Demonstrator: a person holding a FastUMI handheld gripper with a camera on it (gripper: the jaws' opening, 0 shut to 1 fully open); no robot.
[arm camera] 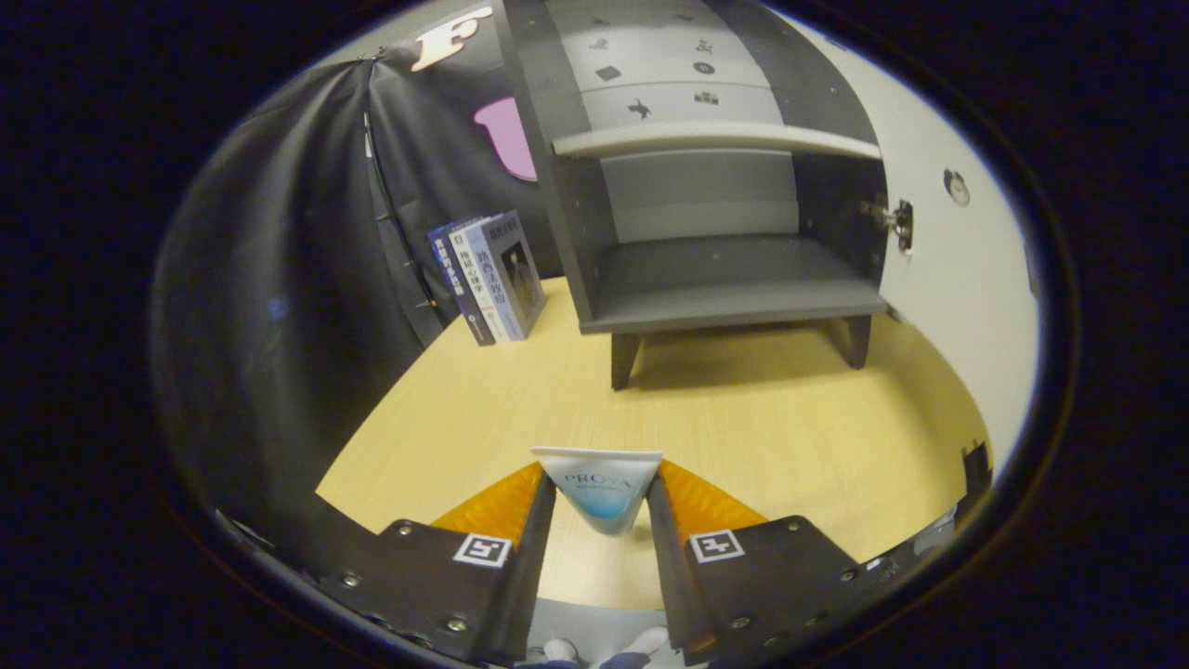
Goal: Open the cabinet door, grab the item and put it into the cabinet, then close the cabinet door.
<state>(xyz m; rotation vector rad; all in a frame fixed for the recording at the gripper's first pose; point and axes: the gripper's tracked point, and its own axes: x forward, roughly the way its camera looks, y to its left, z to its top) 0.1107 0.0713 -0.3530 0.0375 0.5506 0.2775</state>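
A small white and blue tube (599, 491) stands cap down between my two fingers, and my gripper (601, 483) is shut on it, held above the wooden table (743, 418). Beyond the fingers stands the dark grey cabinet (715, 269) on short legs. Its white door (966, 260) is swung open to the right, with the hinge (896, 223) showing. The lower compartment and the white shelf (715, 139) above it hold nothing.
A few books (490, 277) stand upright left of the cabinet, against the black cloth wall. Light table surface stretches between the fingers and the cabinet. A person's shoes (594, 648) show below, between the gripper's parts.
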